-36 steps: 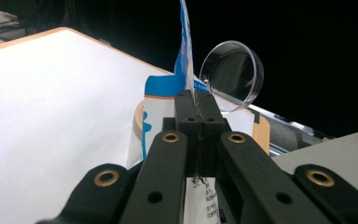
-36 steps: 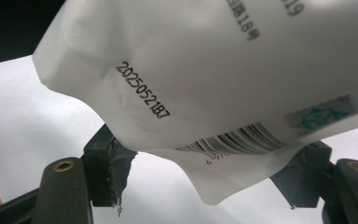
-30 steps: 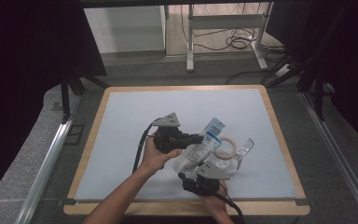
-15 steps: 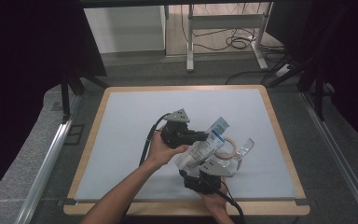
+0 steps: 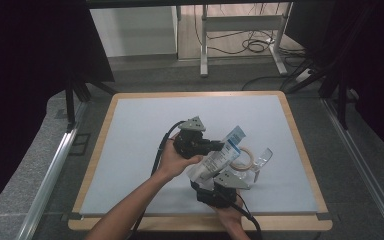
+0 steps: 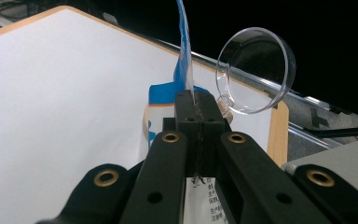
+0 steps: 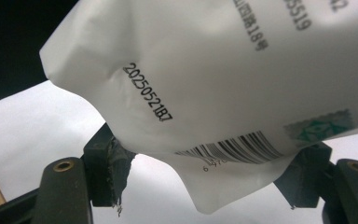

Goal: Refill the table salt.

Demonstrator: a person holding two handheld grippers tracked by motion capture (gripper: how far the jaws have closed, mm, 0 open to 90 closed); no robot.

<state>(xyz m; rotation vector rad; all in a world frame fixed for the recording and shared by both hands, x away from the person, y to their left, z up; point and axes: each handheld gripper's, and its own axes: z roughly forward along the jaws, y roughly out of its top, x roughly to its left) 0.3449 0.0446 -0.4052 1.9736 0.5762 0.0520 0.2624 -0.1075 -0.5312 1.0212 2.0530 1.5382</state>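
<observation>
A white pouch (image 5: 219, 159) with a blue top and printed text is held up above the white board (image 5: 130, 140) between both grippers. My left gripper (image 5: 219, 146) comes in from the left. In the left gripper view its jaws are shut (image 6: 198, 100) on the pouch's thin side edge (image 6: 184, 70). My right gripper (image 5: 226, 179) comes from the near edge and holds the pouch's bottom. In the right gripper view the pouch (image 7: 214, 70), with barcode and date print, sits between the wide-set pads (image 7: 109, 156), and both pads touch it.
A tan tape ring (image 5: 243, 158) lies on the board just right of the pouch. A clear round dish (image 5: 263, 160) sits beside it, also seen past the left jaws as a clear dish (image 6: 256, 70). The board has a wooden rim (image 5: 300, 145).
The left gripper has shifted a little to the right and away from the near edge, with the pouch still in it. The right gripper has stayed put.
</observation>
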